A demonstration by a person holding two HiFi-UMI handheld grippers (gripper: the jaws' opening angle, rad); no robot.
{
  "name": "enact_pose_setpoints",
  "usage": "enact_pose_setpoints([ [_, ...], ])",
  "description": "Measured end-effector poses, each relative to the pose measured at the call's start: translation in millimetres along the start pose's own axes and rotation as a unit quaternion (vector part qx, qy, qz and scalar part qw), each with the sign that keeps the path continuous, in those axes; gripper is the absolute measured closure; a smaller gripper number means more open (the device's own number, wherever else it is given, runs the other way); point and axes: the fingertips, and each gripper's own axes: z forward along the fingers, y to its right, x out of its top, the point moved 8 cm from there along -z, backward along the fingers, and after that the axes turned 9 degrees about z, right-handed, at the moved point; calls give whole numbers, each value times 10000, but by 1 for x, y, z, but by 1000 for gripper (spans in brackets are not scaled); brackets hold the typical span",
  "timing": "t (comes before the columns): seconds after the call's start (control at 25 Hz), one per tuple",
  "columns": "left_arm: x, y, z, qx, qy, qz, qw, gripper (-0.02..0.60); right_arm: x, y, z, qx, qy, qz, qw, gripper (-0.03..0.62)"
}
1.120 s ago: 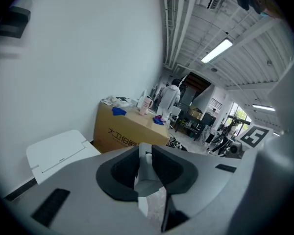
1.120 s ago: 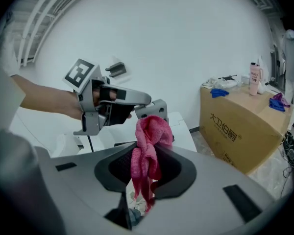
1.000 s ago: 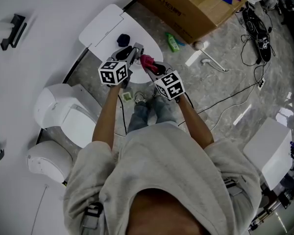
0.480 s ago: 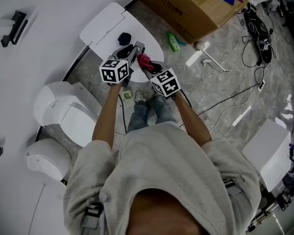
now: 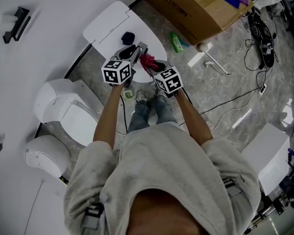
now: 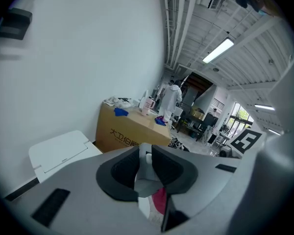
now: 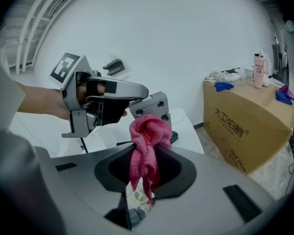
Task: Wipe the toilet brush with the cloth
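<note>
Little of the toilet brush [image 6: 145,171] shows past the left gripper [image 6: 146,153].

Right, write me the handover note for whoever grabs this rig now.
Left claw: shut on the toilet brush, gripped by its pale handle and held out toward the toilet.
Right claw: shut on the pink cloth, which is bunched and hangs through the jaws.
The cloth sits right at the left claw's tip; contact with the brush is unclear.
Done: both things are in grip and brought together.
Left: rub the cloth along the brush. How much is already wiped cannot be told.
</note>
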Motion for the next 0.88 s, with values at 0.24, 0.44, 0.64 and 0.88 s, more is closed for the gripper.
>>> enact_pose_setpoints([
  [0.24, 0, -1, -1, 6, 7, -23, 10000, 489, -1, 15, 13, -135, -232, 54, 9996, 491],
  [0.44, 0, -3, -1, 14, 17, -46, 10000, 489, -5, 24, 25, -183, -405, 122, 9989, 490],
  [0.64, 1, -4, -1, -17, 15, -46, 10000, 489, -9, 33, 30, -223, -500, 183, 9983, 491],
  [0.88, 1, -2, 0, -75, 2, -25, 10000, 489, -11, 42, 27, -347, -497, 239, 9979, 491],
])
